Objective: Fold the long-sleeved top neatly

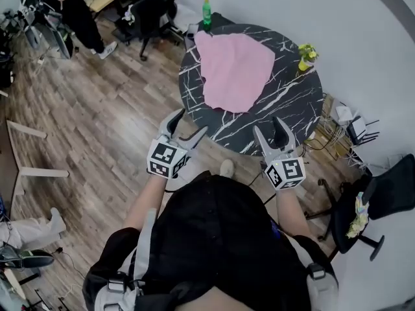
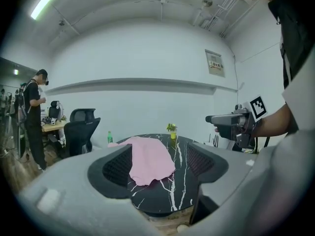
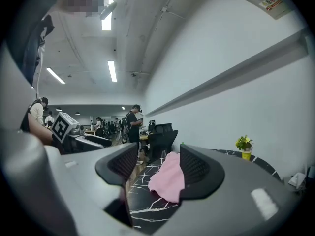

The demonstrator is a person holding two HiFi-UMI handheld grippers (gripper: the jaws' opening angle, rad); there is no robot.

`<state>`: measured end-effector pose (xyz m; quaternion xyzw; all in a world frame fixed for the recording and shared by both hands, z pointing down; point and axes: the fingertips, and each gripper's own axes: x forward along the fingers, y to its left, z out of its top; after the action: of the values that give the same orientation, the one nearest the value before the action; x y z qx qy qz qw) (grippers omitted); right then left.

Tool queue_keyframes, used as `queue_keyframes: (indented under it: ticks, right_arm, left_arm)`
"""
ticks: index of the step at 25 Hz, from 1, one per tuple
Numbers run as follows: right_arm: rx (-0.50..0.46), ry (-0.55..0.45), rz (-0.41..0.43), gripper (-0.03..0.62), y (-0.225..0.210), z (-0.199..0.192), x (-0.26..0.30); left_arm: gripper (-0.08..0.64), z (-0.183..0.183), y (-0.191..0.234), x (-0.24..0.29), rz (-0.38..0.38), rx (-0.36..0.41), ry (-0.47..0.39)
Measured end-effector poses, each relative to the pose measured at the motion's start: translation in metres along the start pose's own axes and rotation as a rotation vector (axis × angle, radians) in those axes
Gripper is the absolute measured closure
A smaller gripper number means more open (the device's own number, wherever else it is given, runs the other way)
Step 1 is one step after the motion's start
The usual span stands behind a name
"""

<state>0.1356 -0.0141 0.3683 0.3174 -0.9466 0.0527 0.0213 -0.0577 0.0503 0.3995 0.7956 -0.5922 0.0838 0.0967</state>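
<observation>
Left gripper [image 2: 158, 170]: jaws apart, nothing gripped.
Ahead, a pink top [image 2: 150, 157] lies rumpled on a round black marbled table [image 2: 173, 200]; the right gripper [image 2: 212, 120] is at right.

Pink top [image 3: 168, 181]: right part hidden behind a jaw. Wall notice [image 2: 214, 63]: print too small to read. Standing person [image 1: 72, 10]: head cut off, top edge.

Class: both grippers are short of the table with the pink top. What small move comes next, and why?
Probably advance the left gripper and right gripper over the table toward the near edge of the pink top: both are open, empty, and the top lies untouched.
</observation>
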Motion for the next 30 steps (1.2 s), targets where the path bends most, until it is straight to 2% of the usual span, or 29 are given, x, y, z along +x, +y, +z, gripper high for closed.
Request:
queue_keyframes:
  ticks: [7, 14, 19, 24, 30]
  right_arm:
    - [0.051, 0.033, 0.009, 0.328, -0.061, -0.015, 0.039]
    - [0.069, 0.11, 0.061, 0.339, -0.087, -0.034, 0.053]
    - [0.071, 0.186, 0.096, 0.347, -0.096, -0.056, 0.061]
    - [0.092, 0.211, 0.115, 0.347, -0.091, -0.065, 0.076]
    - [0.082, 0.235, 0.079, 0.347, -0.08, -0.071, 0.094]
  left_arm:
    - [0.22, -0.01, 0.019, 0.061, -0.007, 0.035, 0.094]
    - [0.244, -0.044, 0.034, 0.107, -0.02, 0.083, 0.221]
    - [0.244, -0.061, 0.028, 0.126, -0.074, 0.12, 0.292]
    - [0.258, -0.081, 0.034, 0.139, -0.122, 0.161, 0.362]
    - [0.275, -0.116, 0.046, 0.16, -0.246, 0.24, 0.462]
